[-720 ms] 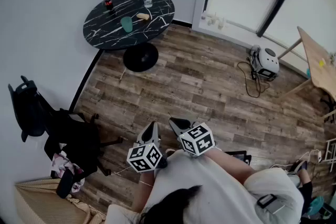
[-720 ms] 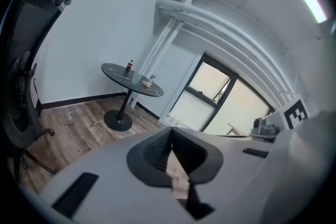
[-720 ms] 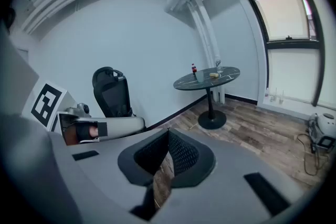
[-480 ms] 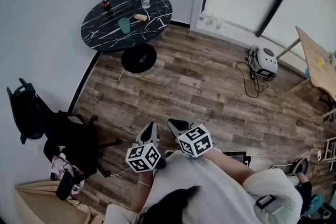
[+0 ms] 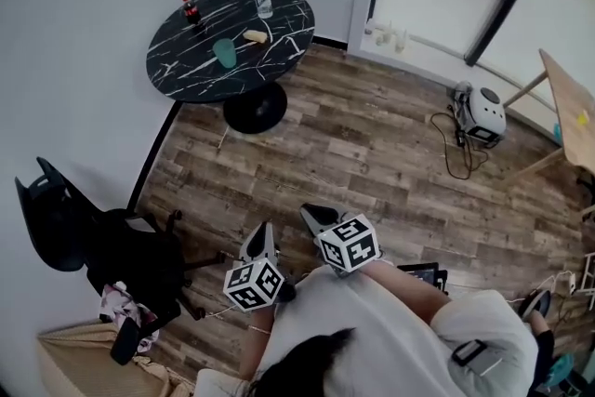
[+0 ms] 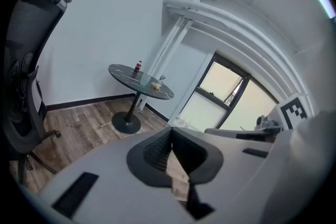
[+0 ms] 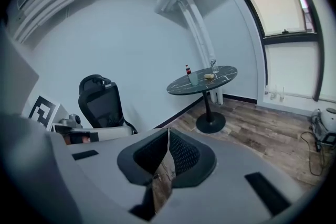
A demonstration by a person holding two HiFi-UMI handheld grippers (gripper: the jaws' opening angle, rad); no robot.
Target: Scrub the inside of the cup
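Judging by its look, the green cup (image 5: pixel 225 52) is light, stiff, perhaps slippery; best held round its outer wall. It stands on the round black table (image 5: pixel 186 70), well apart from the left gripper (image 5: pixel 265 232) and right gripper (image 5: pixel 314 218), both closed on nothing
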